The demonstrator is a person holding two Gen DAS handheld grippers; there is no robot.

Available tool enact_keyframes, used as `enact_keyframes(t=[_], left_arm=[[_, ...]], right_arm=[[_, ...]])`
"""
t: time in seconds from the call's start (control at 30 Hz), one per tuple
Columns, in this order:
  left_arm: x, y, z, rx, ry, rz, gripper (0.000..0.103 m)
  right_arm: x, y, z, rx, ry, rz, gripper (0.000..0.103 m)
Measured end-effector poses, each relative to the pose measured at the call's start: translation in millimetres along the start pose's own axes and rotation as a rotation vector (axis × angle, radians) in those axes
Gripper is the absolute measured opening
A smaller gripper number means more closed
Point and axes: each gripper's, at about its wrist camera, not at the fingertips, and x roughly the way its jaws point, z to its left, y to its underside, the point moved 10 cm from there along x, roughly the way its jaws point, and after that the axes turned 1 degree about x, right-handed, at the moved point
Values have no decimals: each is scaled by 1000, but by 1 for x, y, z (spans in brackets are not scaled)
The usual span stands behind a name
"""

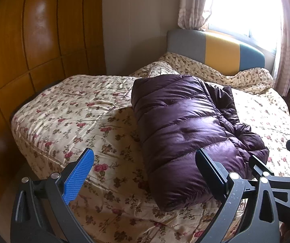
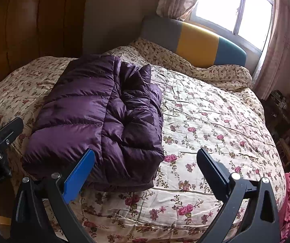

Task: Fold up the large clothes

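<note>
Purple puffer jacket (image 1: 181, 133) lies folded into a thick bundle on the floral quilt (image 1: 74, 117) of the bed, quilted back panel on top, looser dark folds bunched along one side. Left claw (image 1: 145, 174) spread wide, empty, held above the quilt; jacket's near end sits ahead of it, in front of its right finger. Right claw (image 2: 146, 174) also spread, empty; jacket (image 2: 96, 121) ahead and to its left, near corner just beyond the blue pad (image 2: 79, 179). Striped headboard (image 2: 197, 44) and window (image 2: 232, 8) far ahead of both.
</note>
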Motion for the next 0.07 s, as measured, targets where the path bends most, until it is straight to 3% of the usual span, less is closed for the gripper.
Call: enact_keyframes(t=[0.07], left_arm=[[0,0,0,0,0,0,99]], right_arm=[[0,0,0,-1,0,0,100]])
